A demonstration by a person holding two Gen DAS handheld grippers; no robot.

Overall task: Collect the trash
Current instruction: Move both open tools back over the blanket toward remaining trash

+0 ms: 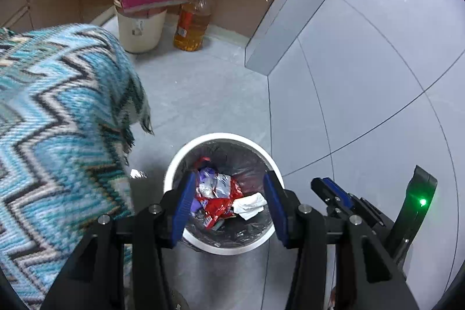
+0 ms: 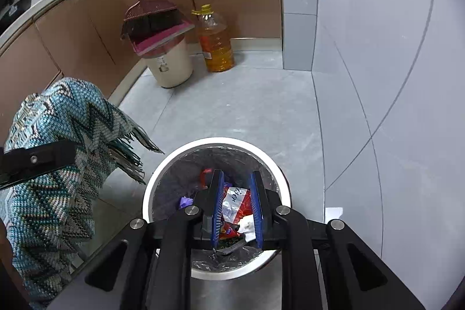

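Note:
A white round bin with a dark liner stands on the grey floor and holds red, purple and white wrappers and a crumpled white tissue. My left gripper hangs over the bin's mouth, open, with nothing between its blue pads. Its right neighbour, the right gripper, shows at the bin's right side. In the right wrist view the right gripper also hovers over the bin. Its pads stand a little apart, and the wrappers seen through the gap lie down in the bin.
A blue zigzag blanket drapes over something left of the bin. Against the brown cabinets stand a beige bucket with a maroon broom and dustpan, and a bottle of yellow oil. A small foil scrap lies on the floor.

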